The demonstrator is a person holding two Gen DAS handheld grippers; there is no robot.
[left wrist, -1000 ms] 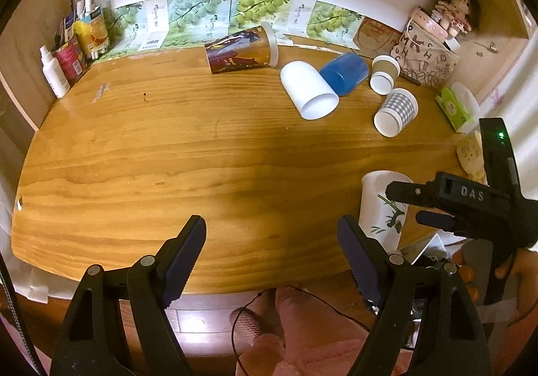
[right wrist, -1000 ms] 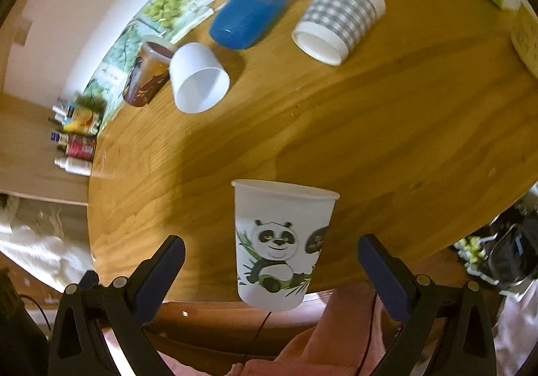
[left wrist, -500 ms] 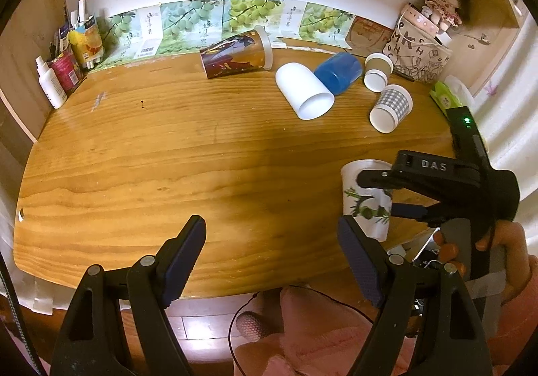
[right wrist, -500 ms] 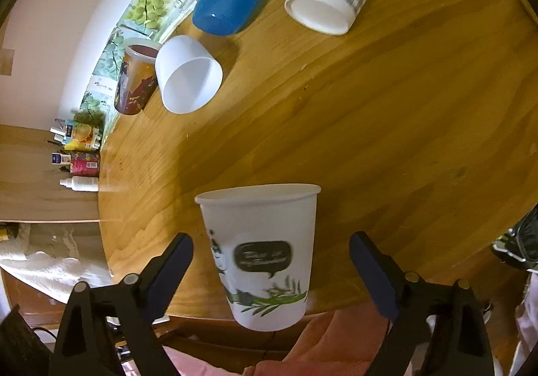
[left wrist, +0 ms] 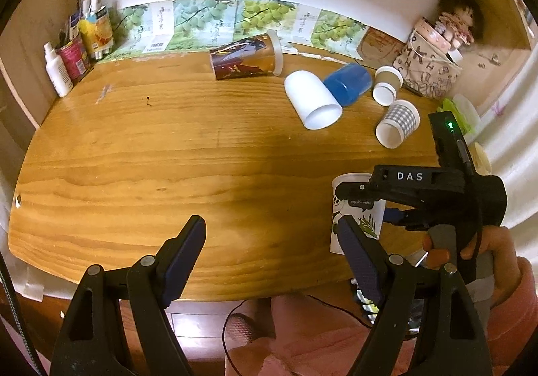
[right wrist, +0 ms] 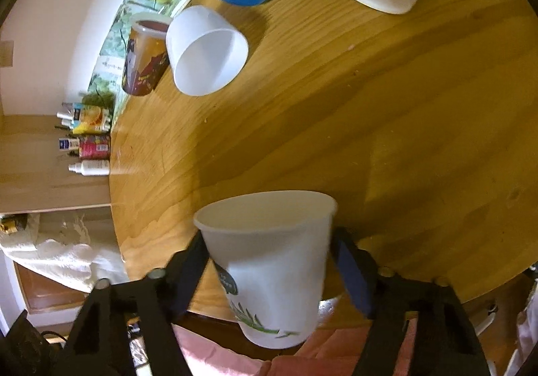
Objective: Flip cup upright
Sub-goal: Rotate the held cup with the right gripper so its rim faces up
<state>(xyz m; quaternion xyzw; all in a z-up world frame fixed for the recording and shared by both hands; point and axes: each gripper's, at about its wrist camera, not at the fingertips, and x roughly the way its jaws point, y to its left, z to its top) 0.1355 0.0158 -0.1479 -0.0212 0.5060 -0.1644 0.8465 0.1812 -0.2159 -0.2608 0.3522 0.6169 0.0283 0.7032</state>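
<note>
A white paper cup with a panda print (right wrist: 272, 271) stands upright, mouth up, near the front right edge of the wooden table (left wrist: 168, 157). My right gripper (right wrist: 269, 261) is closed around its sides, a pad on each side. In the left wrist view the same cup (left wrist: 356, 214) shows with the right gripper (left wrist: 363, 197) around its upper part. My left gripper (left wrist: 272, 261) is open and empty above the table's front edge, left of the cup.
Several cups lie on their sides at the back: a brown printed cup (left wrist: 245, 56), a white cup (left wrist: 312, 100), a blue cup (left wrist: 349, 81), a small brown cup (left wrist: 386, 83) and a checked cup (left wrist: 398, 122). Bottles (left wrist: 77, 49) stand back left, a bag with a doll (left wrist: 430, 70) back right.
My right gripper has closed in from wide open onto the panda cup and moved closer to it. The cup has turned, so the panda faces away. The left gripper stayed open.
</note>
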